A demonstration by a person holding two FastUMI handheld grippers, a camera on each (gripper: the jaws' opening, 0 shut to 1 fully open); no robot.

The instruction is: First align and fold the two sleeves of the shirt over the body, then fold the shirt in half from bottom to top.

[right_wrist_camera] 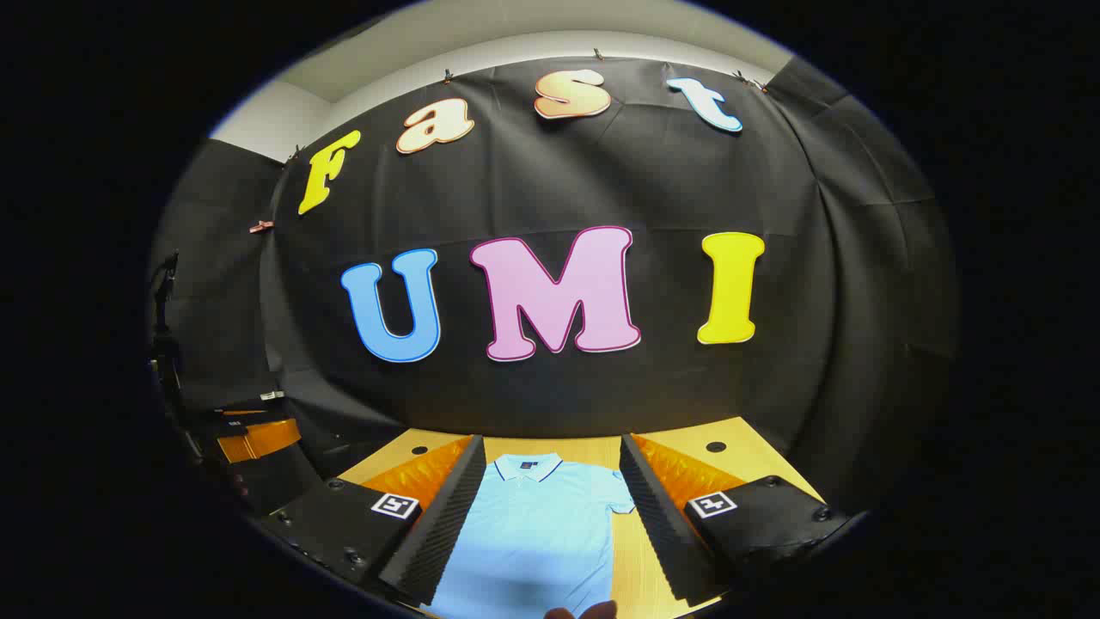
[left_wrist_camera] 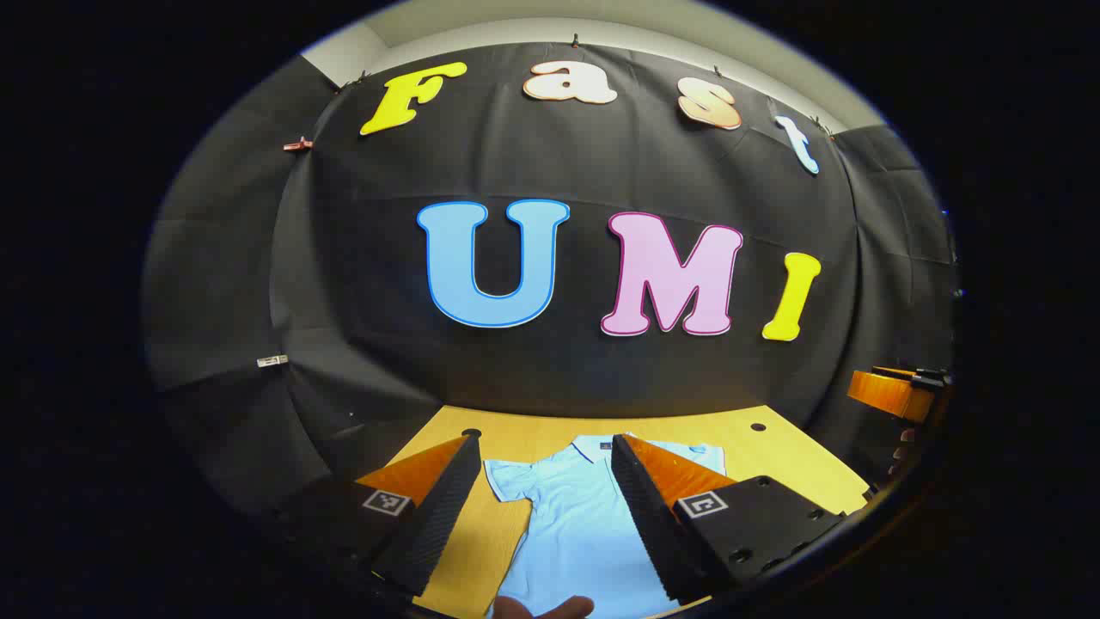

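A light blue polo shirt point(left_wrist_camera: 580, 516) lies flat on the wooden table point(left_wrist_camera: 533, 434), collar toward the far wall, both short sleeves spread out to the sides. My left gripper point(left_wrist_camera: 546, 447) hovers above its near part, open, nothing between the fingers. In the right gripper view the same shirt point(right_wrist_camera: 533, 533) shows with its collar point(right_wrist_camera: 528, 468) at the far end. My right gripper point(right_wrist_camera: 550, 447) also hangs open above it, holding nothing. The other gripper point(right_wrist_camera: 253, 443) appears at the left of the right gripper view, and at the far right of the left gripper view point(left_wrist_camera: 898, 391).
The table's far edge meets the black cloth wall. Small round holes point(left_wrist_camera: 757, 426) sit near the table's far corners. A fingertip point(left_wrist_camera: 546, 607) shows at the bottom of the left gripper view, and another fingertip point(right_wrist_camera: 584, 612) at the bottom of the right gripper view.
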